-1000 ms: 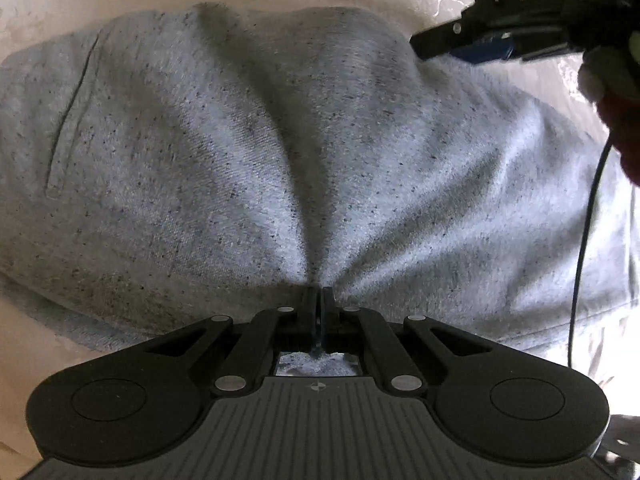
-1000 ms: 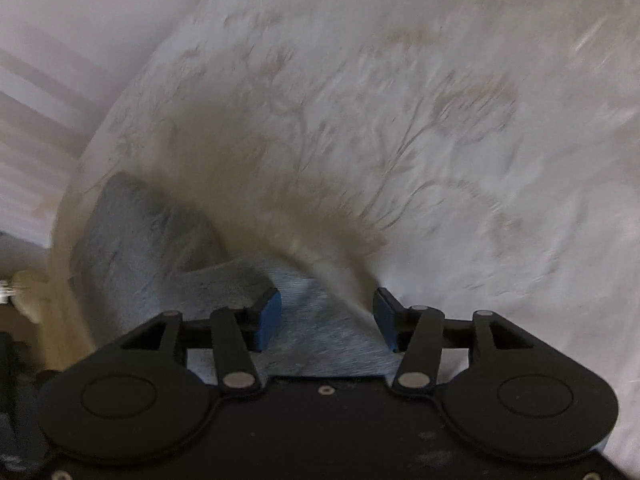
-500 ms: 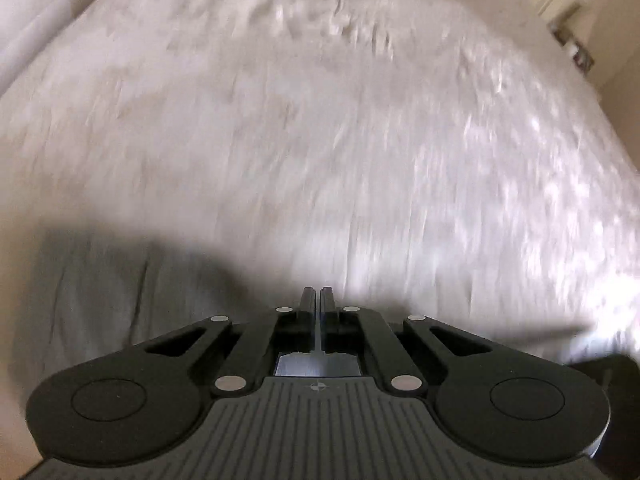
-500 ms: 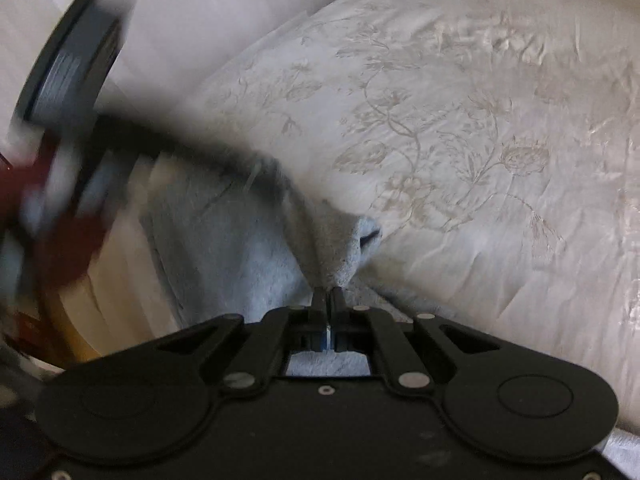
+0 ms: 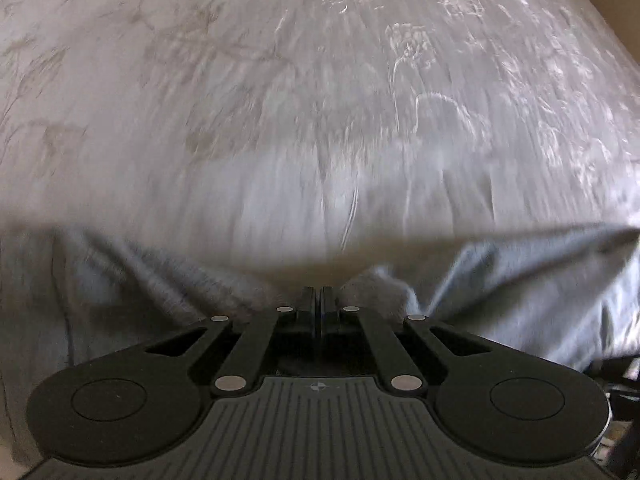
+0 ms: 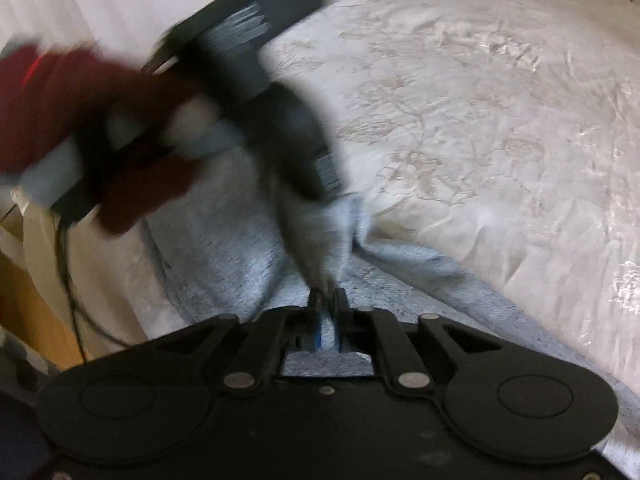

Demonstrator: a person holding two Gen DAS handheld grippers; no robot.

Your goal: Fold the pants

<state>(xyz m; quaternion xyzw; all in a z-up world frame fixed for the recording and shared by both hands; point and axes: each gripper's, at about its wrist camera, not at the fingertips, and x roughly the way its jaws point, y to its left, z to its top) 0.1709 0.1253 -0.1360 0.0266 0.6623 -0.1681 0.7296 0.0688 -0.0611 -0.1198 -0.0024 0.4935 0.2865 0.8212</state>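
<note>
Grey marled pants (image 5: 120,280) lie on a white embroidered bedspread (image 5: 320,100), their lifted edge running across the bottom of the left wrist view. My left gripper (image 5: 319,292) is shut on a bunch of that cloth. In the right wrist view my right gripper (image 6: 328,296) has a fold of the pants (image 6: 224,248) pinched between its blue pads, and its jaws are opening slightly. The left gripper (image 6: 324,188) shows blurred above, with grey cloth rising to its tip, held by a hand in a dark red sleeve (image 6: 80,100).
The bedspread (image 6: 480,120) stretches far ahead and to the right. At the left of the right wrist view the bed's edge drops off beside a wooden piece of furniture (image 6: 32,300) and a dark cable (image 6: 68,280). White curtains hang behind.
My right gripper closed on the pants' edge and rose. My left gripper lifted its cloth and swung over the bedspread, coming into the right wrist view.
</note>
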